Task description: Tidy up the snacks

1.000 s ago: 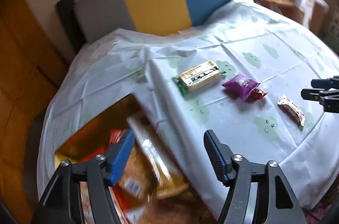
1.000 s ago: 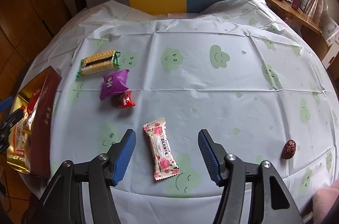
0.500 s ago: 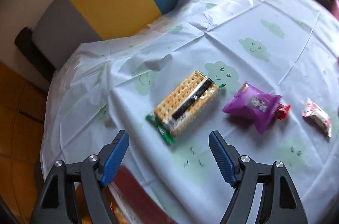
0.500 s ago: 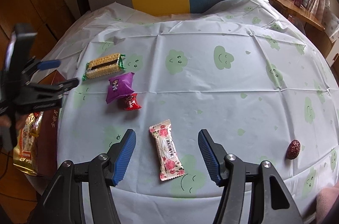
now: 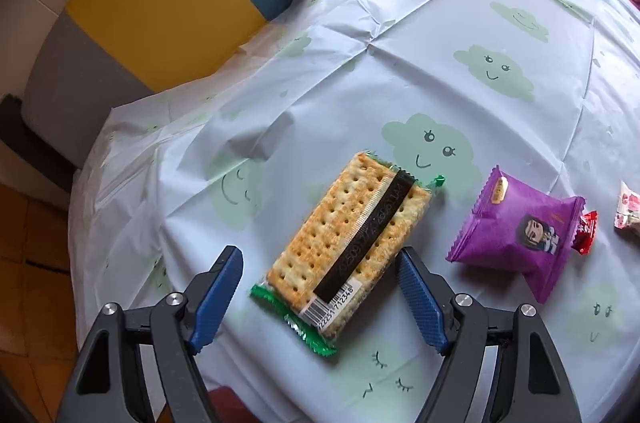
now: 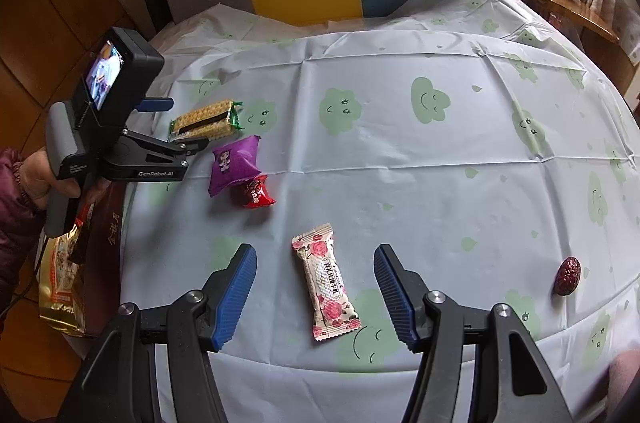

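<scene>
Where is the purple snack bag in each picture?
Left wrist view: the purple snack bag lies at the right, right of the cracker pack.
Right wrist view: the purple bag lies left of centre, just below the crackers.
Shared landmark: the red candy touching the bag.

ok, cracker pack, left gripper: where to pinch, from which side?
Pinch the cracker pack across its narrow width, near its barcode end, coming from above. It lies flat and long on the tablecloth, and the open left gripper already straddles that end. The long axis looks too wide for the jaws.
</scene>
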